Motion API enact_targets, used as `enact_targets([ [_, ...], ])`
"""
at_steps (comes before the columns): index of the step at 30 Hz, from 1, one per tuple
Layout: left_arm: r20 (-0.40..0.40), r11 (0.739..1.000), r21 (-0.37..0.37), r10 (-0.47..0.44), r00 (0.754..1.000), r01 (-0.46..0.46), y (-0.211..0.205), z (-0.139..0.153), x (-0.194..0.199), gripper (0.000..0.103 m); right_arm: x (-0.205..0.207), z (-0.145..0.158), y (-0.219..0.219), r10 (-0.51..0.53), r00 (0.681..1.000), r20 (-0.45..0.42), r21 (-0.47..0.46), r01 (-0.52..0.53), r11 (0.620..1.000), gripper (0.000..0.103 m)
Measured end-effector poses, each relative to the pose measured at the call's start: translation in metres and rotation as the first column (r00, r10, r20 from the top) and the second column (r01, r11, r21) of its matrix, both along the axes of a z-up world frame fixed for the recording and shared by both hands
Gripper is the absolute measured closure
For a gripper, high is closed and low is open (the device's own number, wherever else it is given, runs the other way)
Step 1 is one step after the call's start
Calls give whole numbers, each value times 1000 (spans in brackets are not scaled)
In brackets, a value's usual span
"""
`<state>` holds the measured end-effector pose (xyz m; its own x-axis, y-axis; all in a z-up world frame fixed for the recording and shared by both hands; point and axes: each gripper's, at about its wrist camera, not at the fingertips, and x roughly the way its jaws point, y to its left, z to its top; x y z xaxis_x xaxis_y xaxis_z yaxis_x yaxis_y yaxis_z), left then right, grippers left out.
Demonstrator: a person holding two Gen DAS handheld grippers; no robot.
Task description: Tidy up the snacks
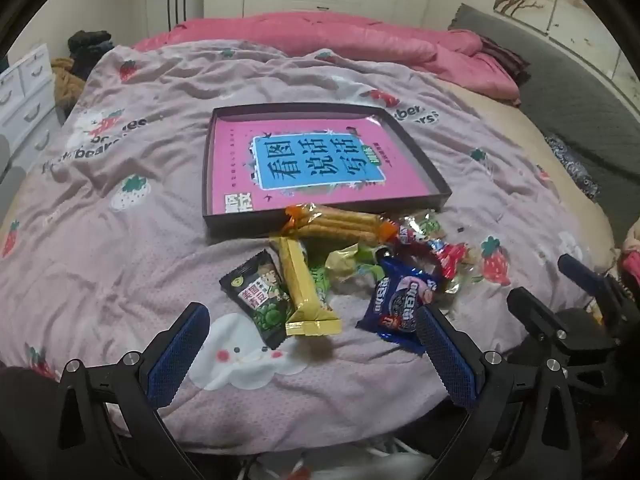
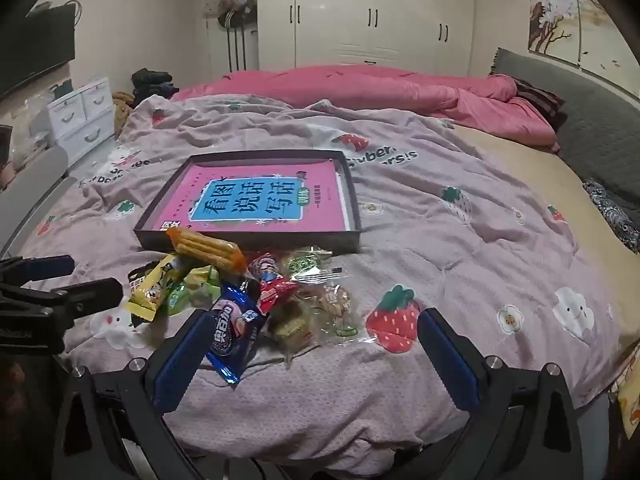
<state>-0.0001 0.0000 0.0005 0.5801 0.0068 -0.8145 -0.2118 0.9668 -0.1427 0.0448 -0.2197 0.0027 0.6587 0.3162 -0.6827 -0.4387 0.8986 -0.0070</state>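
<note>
Both grippers, left (image 1: 314, 354) and right (image 2: 316, 354), tilt downward, jaws wide, empty.

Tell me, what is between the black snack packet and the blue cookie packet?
The shiny gold wrapped bar lies between the black snack packet and the blue cookie packet, then bare lilac quilt. The left wrist view shows it.

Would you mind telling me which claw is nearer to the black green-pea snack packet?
Left. The left claw hangs open just in front of the black pea packet; the right claw, also open, sits beyond the blue Oreo pack.
</note>
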Motion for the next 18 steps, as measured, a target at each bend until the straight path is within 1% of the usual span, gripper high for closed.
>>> enact_targets([
  [2,19,1000,5,-5,1000,5,1,3,-1,1,-5,1,-4,-7,1000,4,4,7,1000,1],
  [3,28,1000,10,-7,1000,7,2,5,-2,1,-3,2,4,9,1000,-12,-31,-9,999,1],
  [4,42,1000,15,-9,999,8,2,5,-4,1,3,1,8,17,999,-42,-39,-18,999,1],
  [5,49,1000,25,-13,999,12,-1,1,-9,1,3,1,9,17,999,-41,-36,-19,999,1],
  [6,16,999,44,-10,1000,9,-5,1,-2,1,1,0,10,20,999,-33,-29,-21,999,1],
  [7,19,999,52,-13,1000,12,-6,1,-2,1,4,0,5,26,999,-44,-10,-26,1000,1],
  [9,30,997,75,-19,999,17,-9,1,-5,1,3,1,6,26,999,-34,-6,-26,1000,1],
  [18,30,998,65,-15,999,13,-8,7,-3,1,1,1,8,36,999,-23,-13,-36,999,1],
])
